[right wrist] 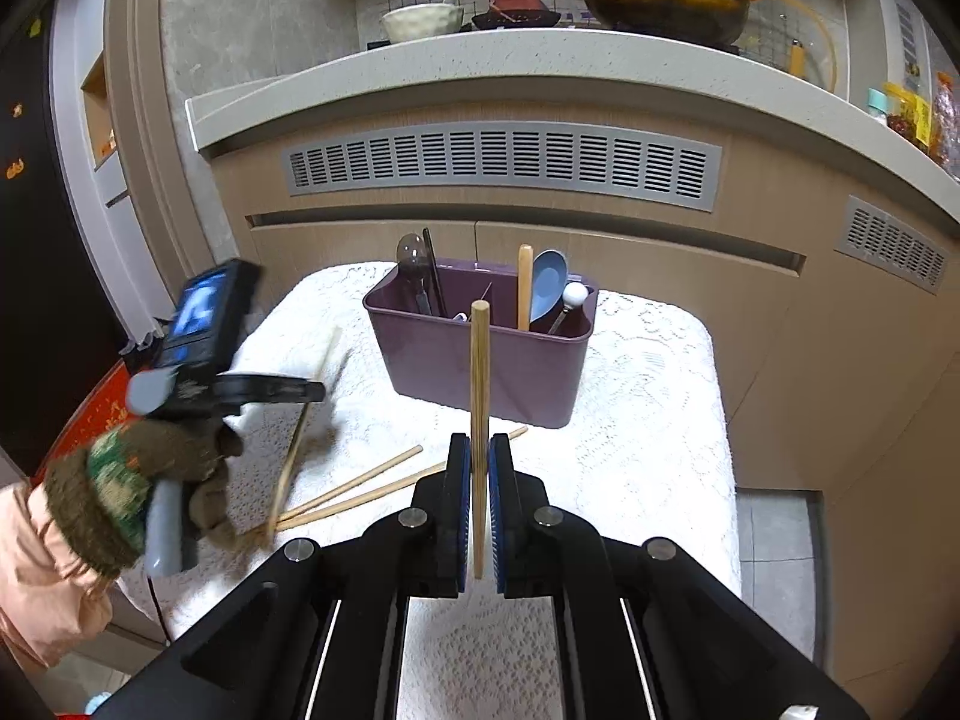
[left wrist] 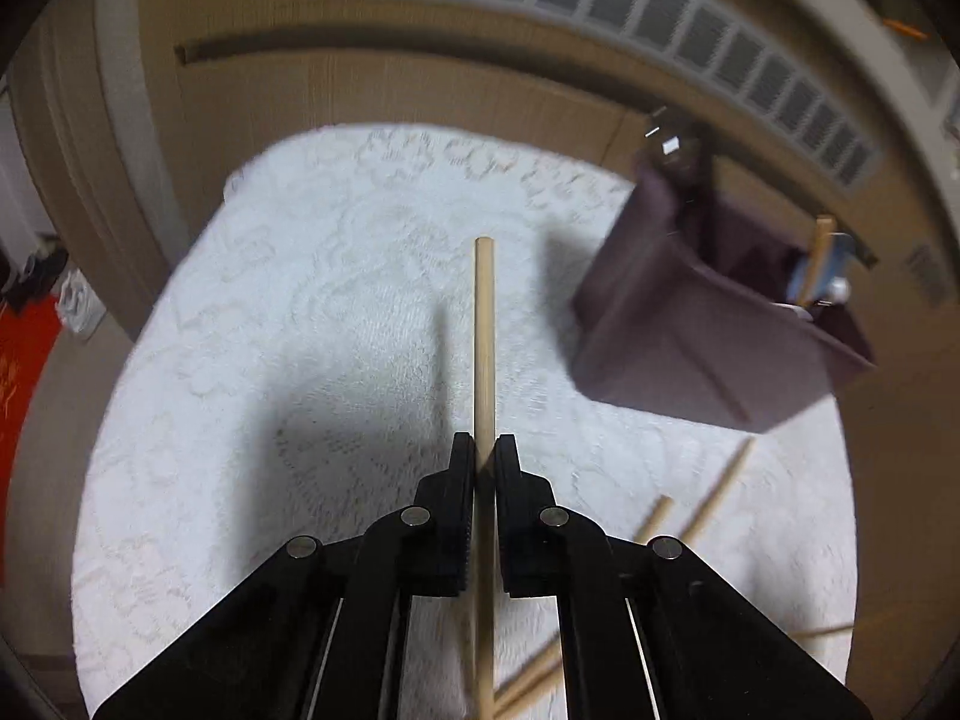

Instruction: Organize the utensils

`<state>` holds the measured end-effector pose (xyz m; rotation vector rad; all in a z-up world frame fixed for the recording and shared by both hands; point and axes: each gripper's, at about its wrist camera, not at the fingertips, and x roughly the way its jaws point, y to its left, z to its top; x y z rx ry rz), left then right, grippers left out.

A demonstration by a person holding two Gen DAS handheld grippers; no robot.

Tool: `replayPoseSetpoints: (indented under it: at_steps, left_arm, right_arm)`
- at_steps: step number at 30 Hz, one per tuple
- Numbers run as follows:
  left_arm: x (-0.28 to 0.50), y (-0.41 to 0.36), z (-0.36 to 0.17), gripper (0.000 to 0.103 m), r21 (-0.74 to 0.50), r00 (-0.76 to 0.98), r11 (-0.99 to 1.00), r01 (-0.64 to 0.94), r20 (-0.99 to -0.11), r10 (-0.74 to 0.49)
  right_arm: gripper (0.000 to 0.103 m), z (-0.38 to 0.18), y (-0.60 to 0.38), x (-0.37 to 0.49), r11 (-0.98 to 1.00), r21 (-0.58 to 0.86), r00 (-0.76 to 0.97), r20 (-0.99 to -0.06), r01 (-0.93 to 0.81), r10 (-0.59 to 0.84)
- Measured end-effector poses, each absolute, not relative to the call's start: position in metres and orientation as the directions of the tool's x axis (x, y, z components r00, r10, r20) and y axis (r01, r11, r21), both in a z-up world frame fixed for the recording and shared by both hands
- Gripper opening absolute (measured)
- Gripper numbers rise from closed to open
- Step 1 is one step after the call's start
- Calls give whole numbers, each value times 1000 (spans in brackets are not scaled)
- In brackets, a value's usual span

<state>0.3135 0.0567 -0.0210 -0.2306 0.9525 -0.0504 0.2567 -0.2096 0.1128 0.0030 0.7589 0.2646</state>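
Observation:
My left gripper is shut on a wooden chopstick that points forward over the white lace cloth. My right gripper is shut on another wooden chopstick, held upright in front of the purple utensil bin. The bin holds spoons, a blue scoop and one chopstick. In the left wrist view the bin is at the right. Loose chopsticks lie on the cloth left of my right gripper. The left gripper shows blurred in the right wrist view.
A kitchen counter with a wok and a bowl runs behind the small cloth-covered table. Cabinet fronts with grey vents stand close behind the bin. More loose chopsticks lie at the lower right of the left wrist view.

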Motion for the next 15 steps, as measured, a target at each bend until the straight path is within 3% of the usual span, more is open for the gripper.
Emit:
replayPoseSetpoints:
  at_steps: [8, 15]
  left_arm:
    - [248, 56, 41, 7, -278, 711, 960, 47, -665, -227]
    - [222, 44, 165, 7, -345, 839, 905, 248, -391, -379]
  right_arm:
    - [6, 121, -216, 249, 967, 119, 690, -681, -224, 243]
    - [6, 186, -220, 252, 969, 98, 787, -567, -228, 243]
